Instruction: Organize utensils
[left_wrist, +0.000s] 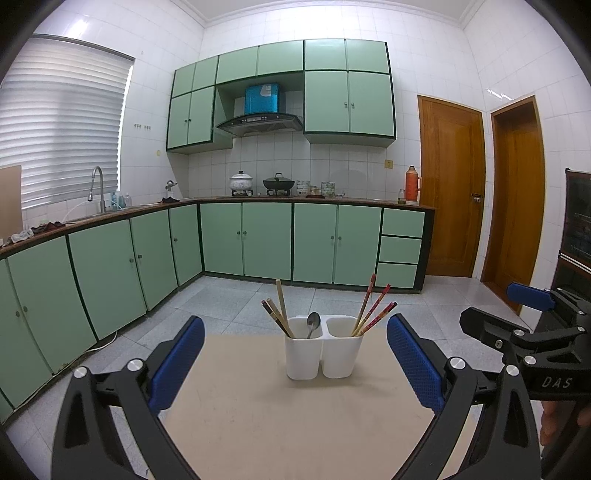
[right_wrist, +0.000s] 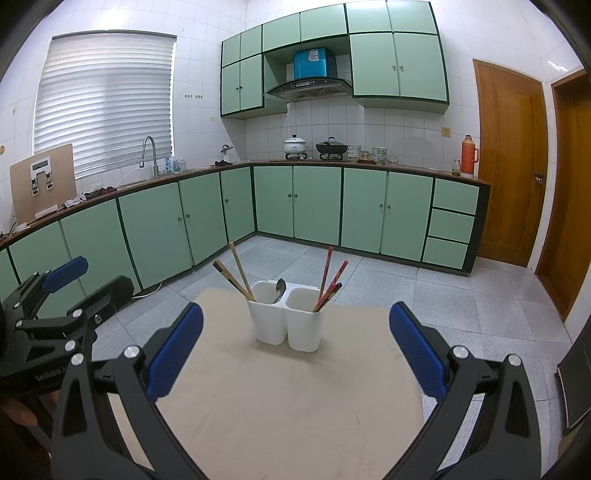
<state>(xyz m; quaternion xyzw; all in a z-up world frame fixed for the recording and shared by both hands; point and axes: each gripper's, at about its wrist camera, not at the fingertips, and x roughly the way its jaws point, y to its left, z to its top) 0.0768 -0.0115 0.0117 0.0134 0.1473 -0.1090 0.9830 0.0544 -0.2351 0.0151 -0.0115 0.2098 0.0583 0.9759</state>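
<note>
While both blue-padded tongs, left gripper (left_wrist: 295, 363) and right gripper (right_wrist: 295, 356), hang spread and empty, the white twin-cup plastic holder (left_wrist: 323, 350) stands near the beige table's (left_wrist: 258, 424) far edge, utensils inside. Sorting looks finished or unstarted; any next move needs a reach forward.

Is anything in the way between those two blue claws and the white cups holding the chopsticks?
Nothing visible. Bare table lies between the open left gripper and the white holder; the open right gripper also faces it unobstructed.
</note>
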